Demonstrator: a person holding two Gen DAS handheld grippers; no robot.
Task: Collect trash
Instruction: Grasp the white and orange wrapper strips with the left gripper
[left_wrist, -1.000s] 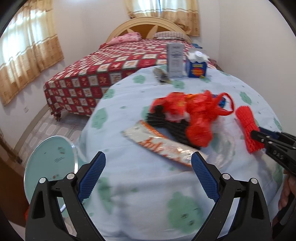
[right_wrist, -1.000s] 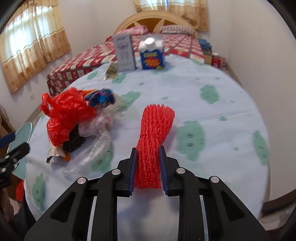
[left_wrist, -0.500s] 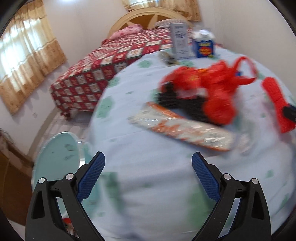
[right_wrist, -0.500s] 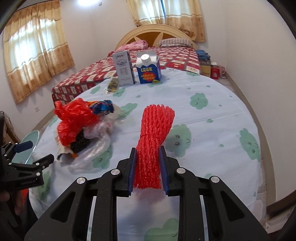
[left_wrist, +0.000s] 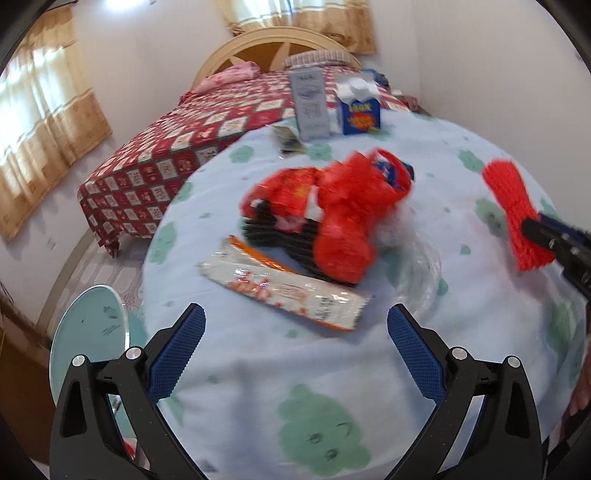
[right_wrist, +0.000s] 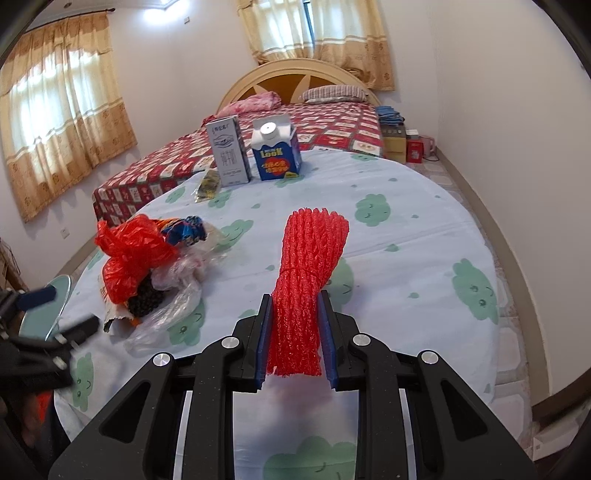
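Note:
My right gripper (right_wrist: 294, 314) is shut on a red foam net sleeve (right_wrist: 308, 266) and holds it above the round table (right_wrist: 424, 229); the sleeve also shows in the left wrist view (left_wrist: 515, 206). My left gripper (left_wrist: 295, 332) is open and empty, just short of a silver and orange snack wrapper (left_wrist: 284, 284). Behind the wrapper lies a trash pile: a red plastic bag (left_wrist: 343, 214), black netting (left_wrist: 280, 240), clear plastic (left_wrist: 417, 269). The pile also shows in the right wrist view (right_wrist: 136, 254).
A grey carton (right_wrist: 227, 151), a blue milk carton (right_wrist: 277, 151) and a small wrapper (right_wrist: 208, 184) stand at the table's far edge. A bed (right_wrist: 295, 125) lies beyond. A teal round lid (left_wrist: 88, 343) sits low on the left, beside the table.
My left gripper has swung over the table's near edge and now faces the snack wrapper, still open. My right gripper has lifted the red sleeve higher, still shut on it.

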